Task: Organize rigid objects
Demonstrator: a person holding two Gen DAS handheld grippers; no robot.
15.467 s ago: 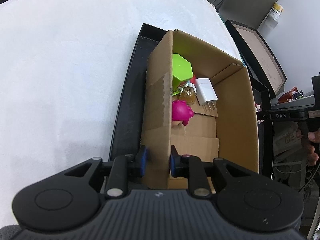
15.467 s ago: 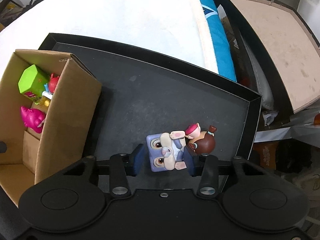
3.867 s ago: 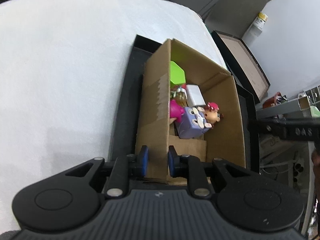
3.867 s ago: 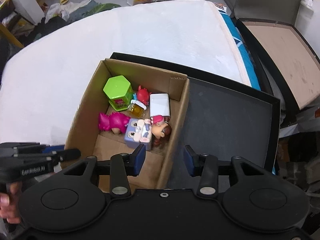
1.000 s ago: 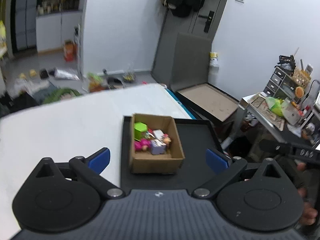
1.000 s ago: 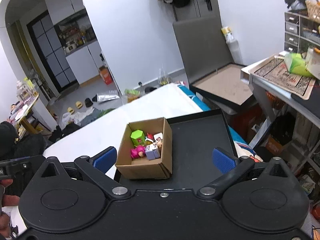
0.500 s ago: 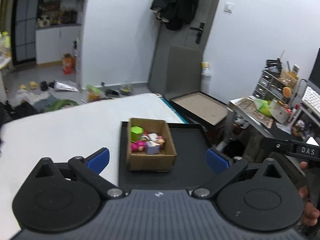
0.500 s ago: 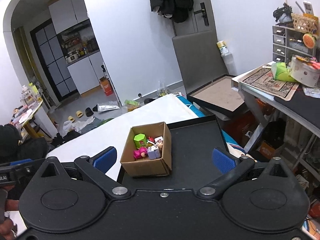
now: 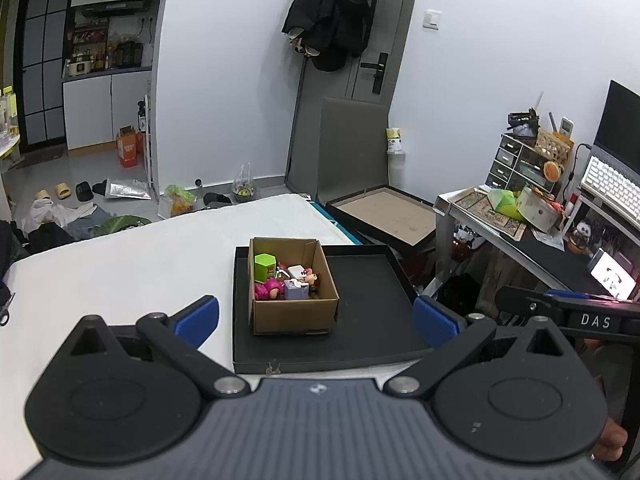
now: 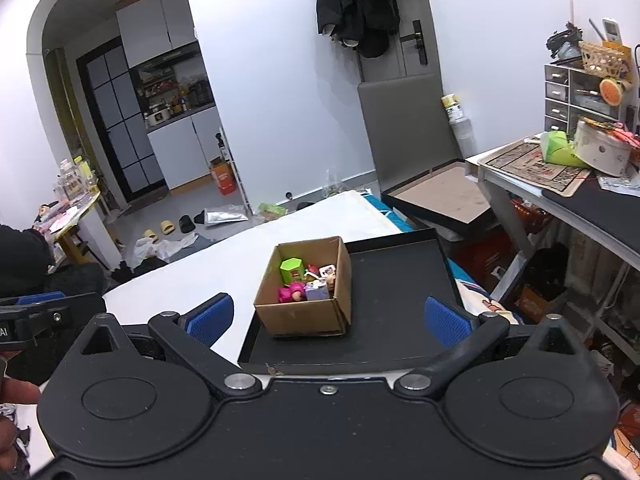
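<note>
A cardboard box stands on the left part of a black tray on a white table. In it lie a green hexagonal container, a pink toy, a purple cube figure, a brown-haired doll and a white block. The box also shows in the right wrist view, on the tray. My left gripper is wide open and empty, well back from the box. My right gripper is wide open and empty, also held back and above.
A framed board lies beyond the table at the right. A cluttered desk stands at the far right. Bags and shoes lie on the floor at the back left. The other gripper shows at the right edge.
Both grippers have pulled a little further back and up from the box. Both stay wide open and empty. The box and its toys have not moved.
</note>
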